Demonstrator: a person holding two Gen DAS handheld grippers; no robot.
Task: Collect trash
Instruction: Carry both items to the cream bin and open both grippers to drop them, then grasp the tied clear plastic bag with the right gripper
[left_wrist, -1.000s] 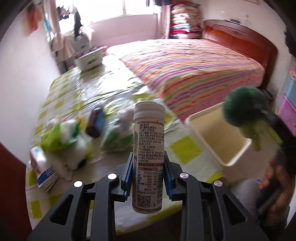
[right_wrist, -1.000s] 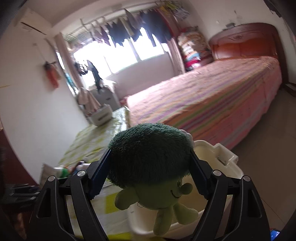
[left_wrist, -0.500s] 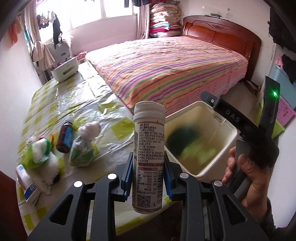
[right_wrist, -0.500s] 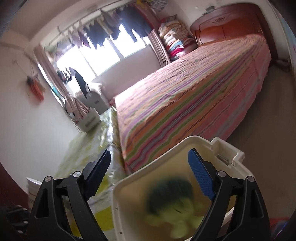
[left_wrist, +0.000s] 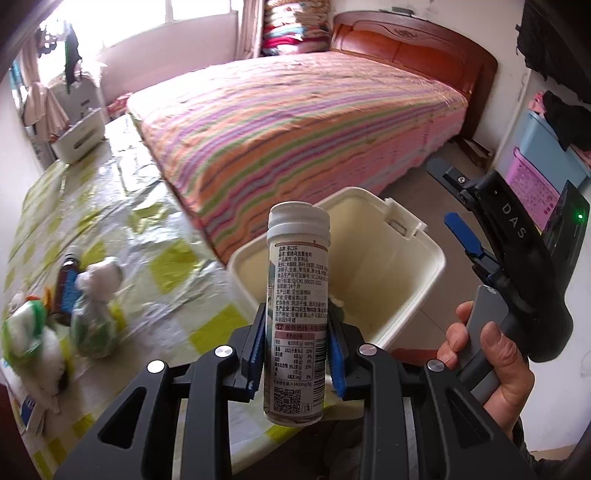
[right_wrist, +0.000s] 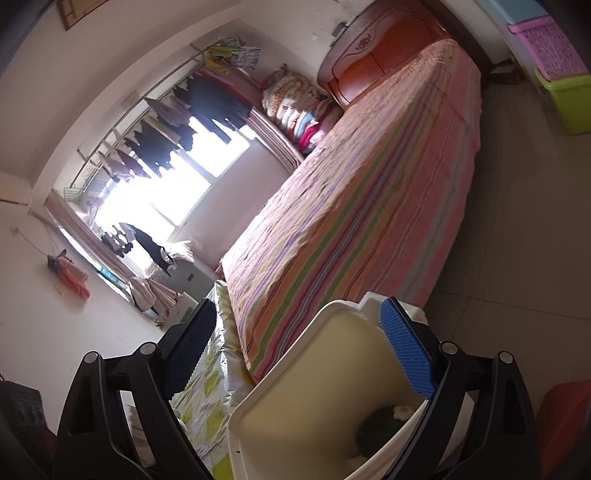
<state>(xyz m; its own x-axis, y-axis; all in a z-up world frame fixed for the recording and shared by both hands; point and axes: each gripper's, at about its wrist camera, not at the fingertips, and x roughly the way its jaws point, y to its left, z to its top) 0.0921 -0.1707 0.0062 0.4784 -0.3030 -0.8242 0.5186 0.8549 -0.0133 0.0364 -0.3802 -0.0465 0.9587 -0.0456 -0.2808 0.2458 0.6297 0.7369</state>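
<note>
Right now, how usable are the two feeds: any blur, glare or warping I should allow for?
Left wrist view: the tube in the left claw is sharp; the toys on the table are motion-smeared; the window is blown out. Right wrist view: the frame is rolled, fisheye bends the walls, the window glares white, and the bin is clear.

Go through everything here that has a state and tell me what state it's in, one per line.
Left gripper: jaws shut on the tablet tube.
Tablet tube: capped, upright, held above the table's edge.
Right gripper: jaws opening, nothing between them.
White bin: lid off or open, plush broccoli inside.
Plush broccoli: lying at the bin's bottom.
Brown bottle: lying on the table.
</note>
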